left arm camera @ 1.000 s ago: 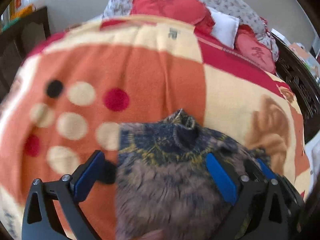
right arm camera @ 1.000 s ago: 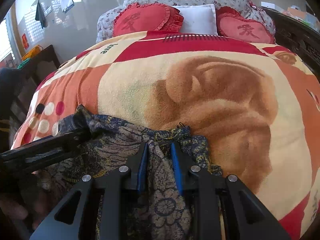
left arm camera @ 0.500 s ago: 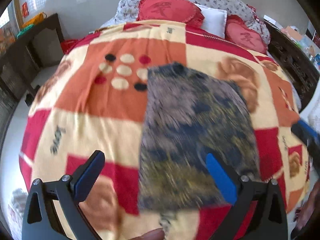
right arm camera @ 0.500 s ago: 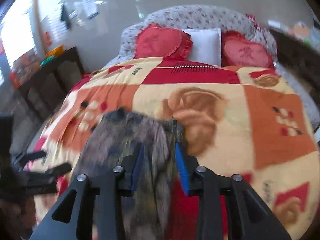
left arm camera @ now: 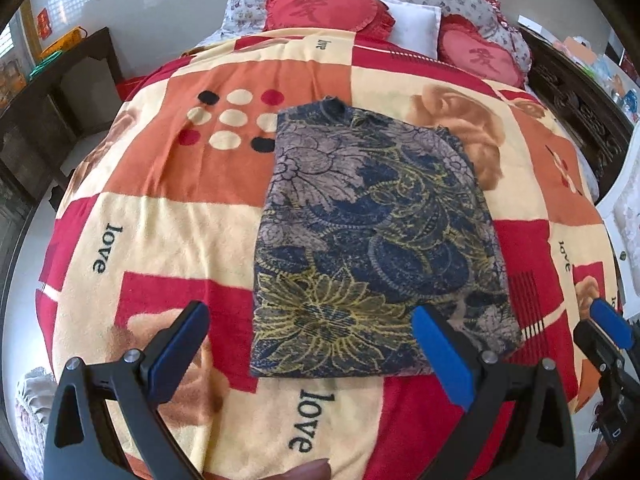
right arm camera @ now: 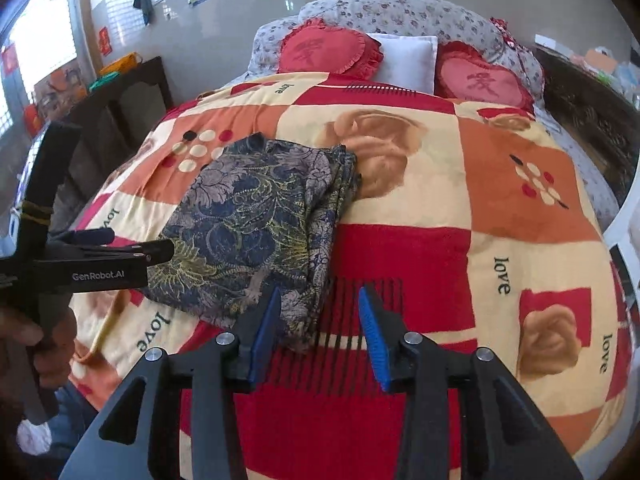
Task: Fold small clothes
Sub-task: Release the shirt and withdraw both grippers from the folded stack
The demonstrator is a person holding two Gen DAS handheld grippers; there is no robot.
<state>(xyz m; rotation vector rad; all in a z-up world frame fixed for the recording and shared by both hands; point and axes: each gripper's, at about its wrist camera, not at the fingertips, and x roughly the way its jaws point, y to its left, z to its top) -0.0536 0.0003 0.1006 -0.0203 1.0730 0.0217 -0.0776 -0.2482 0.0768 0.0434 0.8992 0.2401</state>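
Folded floral-print garment (left arm camera: pixel 372 240) laid flat on fleece patchwork blanket (left arm camera: pixel 168 220) over bed, rectangular, thin patterned fabric, left gripper (left arm camera: pixel 310 352) spread wide, right gripper (right arm camera: pixel 320 334) released, nothing held

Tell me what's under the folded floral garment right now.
The folded floral garment lies flat on the patchwork blanket, overlapping its orange, cream and red squares. Whether anything else sits beneath cannot be seen; the fabric covers it. Both jaws stand open, holding nothing.
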